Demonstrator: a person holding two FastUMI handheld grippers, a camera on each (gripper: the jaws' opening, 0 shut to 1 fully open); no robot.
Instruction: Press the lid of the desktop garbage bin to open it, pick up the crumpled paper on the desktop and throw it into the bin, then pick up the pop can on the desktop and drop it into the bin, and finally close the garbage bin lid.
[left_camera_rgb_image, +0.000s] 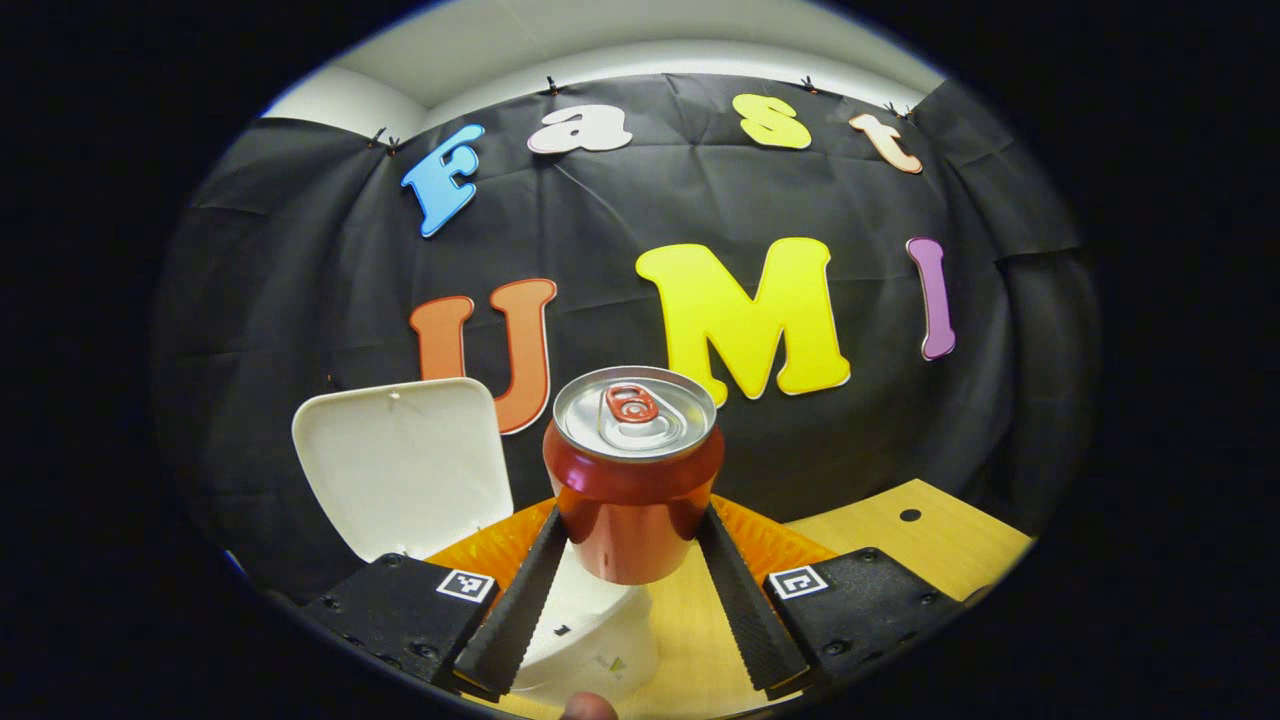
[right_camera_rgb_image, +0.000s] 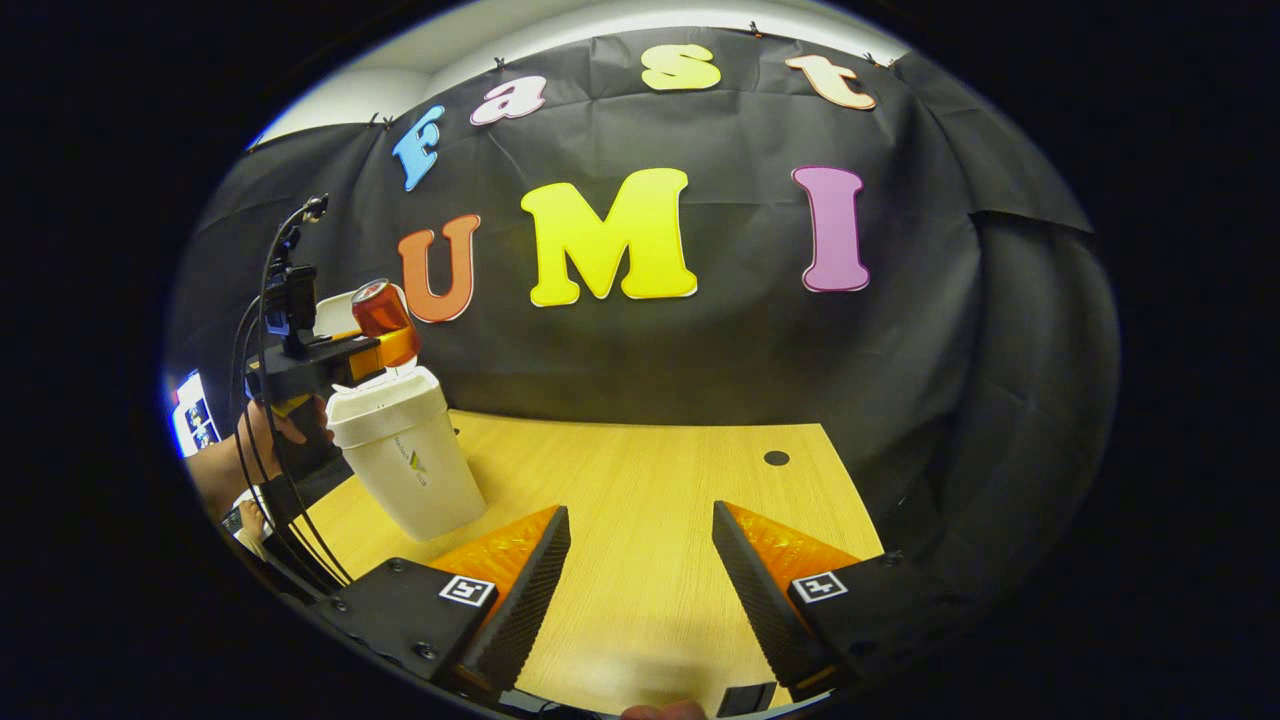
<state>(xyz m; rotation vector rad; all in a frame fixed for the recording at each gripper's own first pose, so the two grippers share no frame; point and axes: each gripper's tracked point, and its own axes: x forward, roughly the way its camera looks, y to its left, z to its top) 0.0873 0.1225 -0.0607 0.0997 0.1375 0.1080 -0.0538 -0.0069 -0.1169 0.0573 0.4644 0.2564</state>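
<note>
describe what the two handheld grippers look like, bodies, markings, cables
Each gripper, left gripper and right gripper, has two long wedge-shaped fingers with ribbed inner faces, translucent orange side panels and black bolted blocks, each block carrying a small square black-and-white tag. In the right gripper view, the left one also shows a black top-mounted bracket, looping black cables and a hand on its grip.

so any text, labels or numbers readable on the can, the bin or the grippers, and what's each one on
None of it reads as words or numbers.
Red metal pop can, in the left hand-held gripper: no print visible.
White plastic desktop bin: small logo with a line of text on the wall, too small to read.
Square black-and-white markers on the gripper bodies: coded patterns, not text.
</note>
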